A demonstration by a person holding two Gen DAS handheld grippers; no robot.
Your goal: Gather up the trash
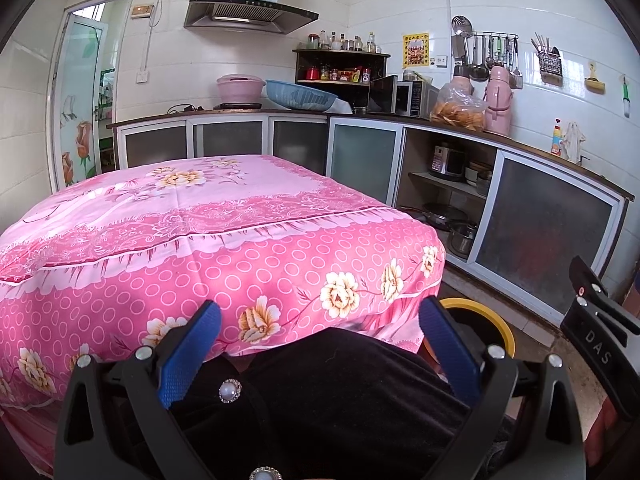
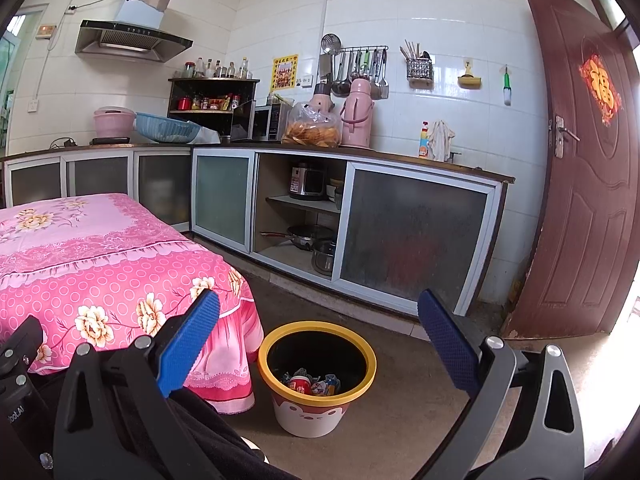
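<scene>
Both tongs stand apart and empty. The left tongs (image 1: pixel 320 344) face the pink-clothed counter (image 1: pixel 224 216), whose top shows no litter. The right tongs (image 2: pixel 320 344) hang above the floor, the yellow-rimmed bin (image 2: pixel 317 376) just ahead and below between their fingers, already holding the trash (image 2: pixel 310 384). Judging by this, the collecting looks finished, with both tongs held back idle.

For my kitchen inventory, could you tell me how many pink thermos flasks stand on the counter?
2: one pink flask beside the utensil rack, another left of it, partly hidden behind the snack bag.
</scene>
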